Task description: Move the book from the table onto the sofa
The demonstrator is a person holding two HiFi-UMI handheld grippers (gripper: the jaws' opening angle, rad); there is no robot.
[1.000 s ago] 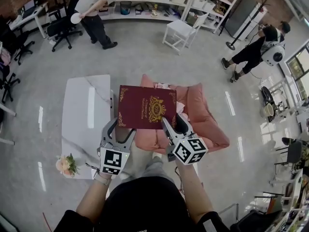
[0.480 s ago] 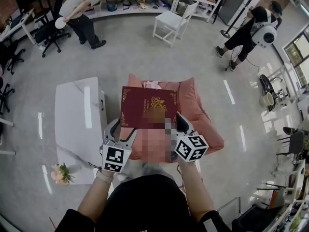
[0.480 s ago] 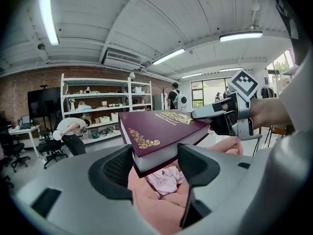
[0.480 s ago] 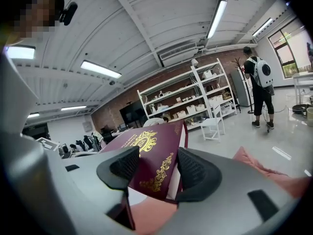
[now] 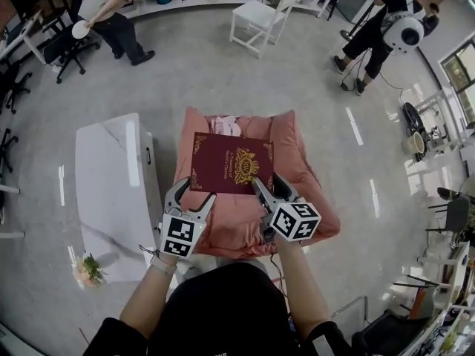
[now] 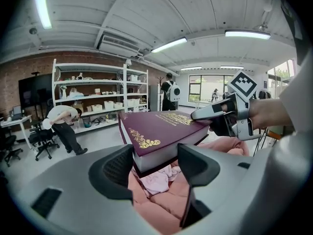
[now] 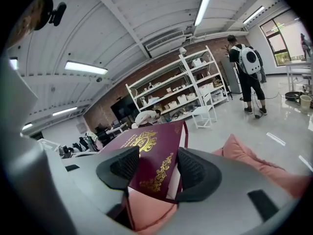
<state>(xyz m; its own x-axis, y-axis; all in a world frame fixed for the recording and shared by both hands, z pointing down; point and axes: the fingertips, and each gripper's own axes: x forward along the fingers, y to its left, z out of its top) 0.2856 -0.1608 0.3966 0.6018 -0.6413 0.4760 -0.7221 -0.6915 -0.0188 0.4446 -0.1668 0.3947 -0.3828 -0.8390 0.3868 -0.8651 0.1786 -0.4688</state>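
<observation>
A maroon hardcover book (image 5: 231, 163) with gold ornament hangs level in the air above the pink sofa (image 5: 306, 170). My left gripper (image 5: 196, 198) is shut on the book's near left corner, and my right gripper (image 5: 262, 187) is shut on its near right corner. In the left gripper view the book (image 6: 157, 130) sits between the two pads of the left gripper (image 6: 155, 163), with the sofa cushion (image 6: 168, 202) below. The right gripper view shows the book's cover (image 7: 146, 153) clamped in the right gripper (image 7: 157, 168). The white marble table (image 5: 111, 188) stands left of the sofa.
A bunch of flowers (image 5: 87, 268) lies at the table's near end. Light pink cloth (image 5: 226, 127) lies at the sofa's far end. A white chair (image 5: 260, 10) and shelves stand at the back. One person (image 5: 111, 6) bends at far left and another with a backpack (image 5: 386, 28) at far right.
Both grippers have carried the book rightward, from over the gap by the table to above the middle of the sofa. It also sits lower over the cushion.
</observation>
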